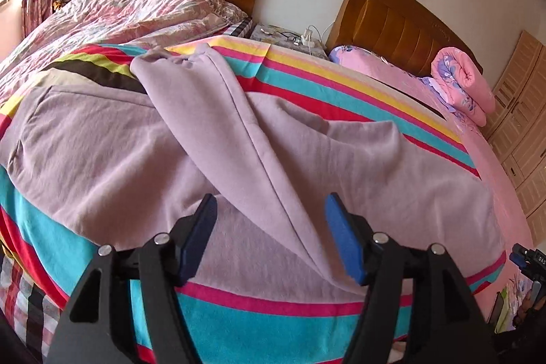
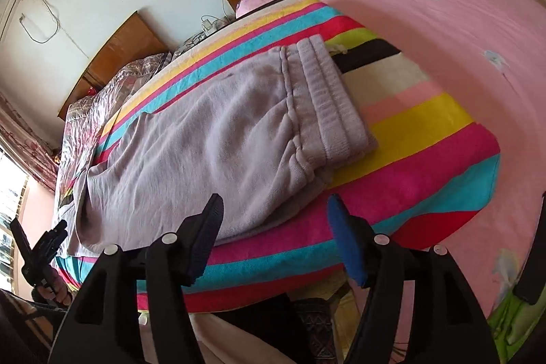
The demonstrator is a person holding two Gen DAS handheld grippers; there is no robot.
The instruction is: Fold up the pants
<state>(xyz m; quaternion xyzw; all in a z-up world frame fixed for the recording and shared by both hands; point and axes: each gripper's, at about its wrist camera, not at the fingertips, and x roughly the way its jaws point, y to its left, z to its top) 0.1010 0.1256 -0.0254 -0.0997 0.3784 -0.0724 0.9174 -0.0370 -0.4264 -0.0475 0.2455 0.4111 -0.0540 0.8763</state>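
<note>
Lilac pants (image 1: 102, 152) lie flat on a striped blanket (image 1: 239, 323). One leg (image 1: 218, 111) is laid over the rest and runs diagonally from the far cuff toward me. My left gripper (image 1: 271, 200) hovers open just above that leg's near end, with nothing pressed between its blue pads. In the right wrist view the pants (image 2: 204, 142) end in a ribbed waistband (image 2: 334, 111) on the right. My right gripper (image 2: 275, 200) is open above the pants' near edge, over the blanket (image 2: 426, 139), holding nothing. The left gripper (image 2: 41, 248) shows at the far left in a hand.
The blanket covers a bed with a pink sheet (image 2: 443, 5) and a rolled pink quilt (image 1: 460, 84) by the headboard (image 1: 402, 23). A second bed with a floral quilt (image 1: 129, 9) stands at the left, with a nightstand with cables (image 1: 290, 38) between them and a wardrobe (image 1: 522, 125) at the right.
</note>
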